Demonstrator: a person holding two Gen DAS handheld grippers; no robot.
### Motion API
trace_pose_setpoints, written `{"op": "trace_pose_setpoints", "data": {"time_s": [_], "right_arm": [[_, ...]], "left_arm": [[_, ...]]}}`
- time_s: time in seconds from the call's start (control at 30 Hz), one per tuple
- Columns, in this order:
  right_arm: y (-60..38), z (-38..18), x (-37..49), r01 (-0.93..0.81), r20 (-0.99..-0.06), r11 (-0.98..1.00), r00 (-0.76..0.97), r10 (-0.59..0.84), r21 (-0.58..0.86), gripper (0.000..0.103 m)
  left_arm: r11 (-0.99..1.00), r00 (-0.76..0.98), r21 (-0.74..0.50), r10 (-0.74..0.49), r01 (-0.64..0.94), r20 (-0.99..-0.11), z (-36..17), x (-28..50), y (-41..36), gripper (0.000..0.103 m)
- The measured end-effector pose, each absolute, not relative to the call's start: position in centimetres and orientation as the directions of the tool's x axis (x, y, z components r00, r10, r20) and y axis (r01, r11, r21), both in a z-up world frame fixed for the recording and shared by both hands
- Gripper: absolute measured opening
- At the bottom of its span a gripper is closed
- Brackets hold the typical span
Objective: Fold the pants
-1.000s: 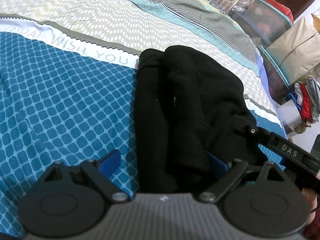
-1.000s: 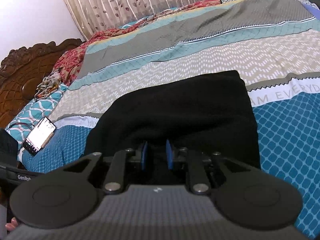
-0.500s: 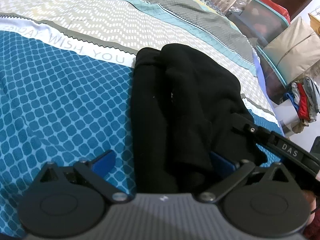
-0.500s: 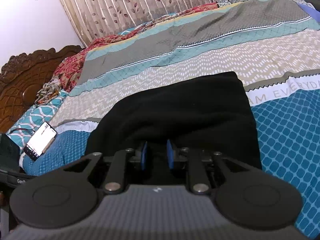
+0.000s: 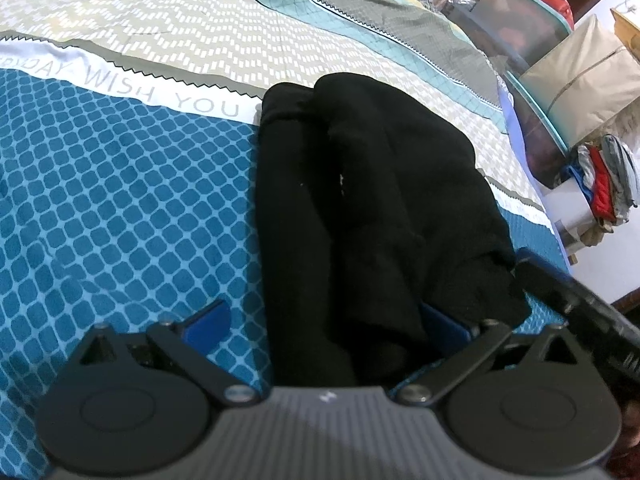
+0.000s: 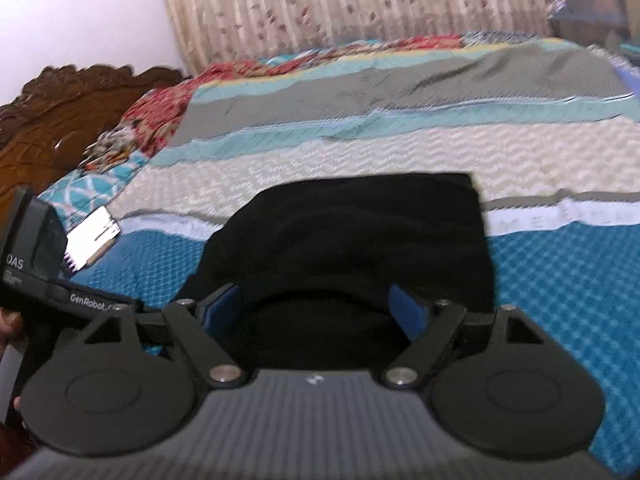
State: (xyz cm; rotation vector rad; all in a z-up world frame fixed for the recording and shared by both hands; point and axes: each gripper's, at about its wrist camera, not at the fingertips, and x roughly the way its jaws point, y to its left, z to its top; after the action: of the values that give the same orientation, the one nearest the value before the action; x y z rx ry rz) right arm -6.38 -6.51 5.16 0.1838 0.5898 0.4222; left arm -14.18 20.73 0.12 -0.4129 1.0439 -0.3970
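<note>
The pants [image 5: 372,200] are seen lying on the bed [image 5: 120,200] as a compact black bundle, already folded over on itself in several layers. In the left wrist view the bundle stretches from the near edge of the bed up to the white lettered stripe of the cover, and two rounded folds are seen at its far end. In the right wrist view its far edge is straight and one far corner is square, while the near side is bunched and rounded.

The left gripper [image 5: 332,328] is spread wide over the near end of the bundle; one blue pad rests over bare cover and the other is half hidden by cloth, and nothing is pinched. The right gripper [image 6: 316,308] has just been opening: its pads now stand apart with the near fold between them, and no pressing on the cloth is seen. That view is blurred.

The folding is judged nearly or wholly done, since the cloth has been let go by both tools. What may be left is a smoothing of the bunched near edge. A phone [image 6: 94,236] lies near the bed's side edge, apart from the pants.
</note>
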Motion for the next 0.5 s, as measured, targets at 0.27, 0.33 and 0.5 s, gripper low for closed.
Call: {"op": "trace_pose_setpoints", "data": {"time_s": [0.27, 0.33, 0.5], "right_arm": [[-12.5, 4.2, -4.3, -0.095, -0.521, 0.885, 0.778, 0.352, 0.456, 0.083], [-13.4, 3.8, -4.2, -0.071, -0.516, 0.86, 0.774, 0.367, 0.505, 0.083], [-15.1, 2.4, -2.9, -0.032, -0.514, 0.779, 0.735, 0.442, 0.626, 0.088]], "left_arm": [[0.838, 0.44, -0.536, -0.52, 0.1, -0.732, 1.1, -13.6, 21.9, 0.103], [0.826, 0.461, -0.556, -0.532, 0.096, -0.711, 1.7, -13.5, 22.8, 0.103], [0.792, 0.477, -0.607, -0.559, 0.066, -0.678, 2.6, -12.1, 24.6, 0.103]]}}
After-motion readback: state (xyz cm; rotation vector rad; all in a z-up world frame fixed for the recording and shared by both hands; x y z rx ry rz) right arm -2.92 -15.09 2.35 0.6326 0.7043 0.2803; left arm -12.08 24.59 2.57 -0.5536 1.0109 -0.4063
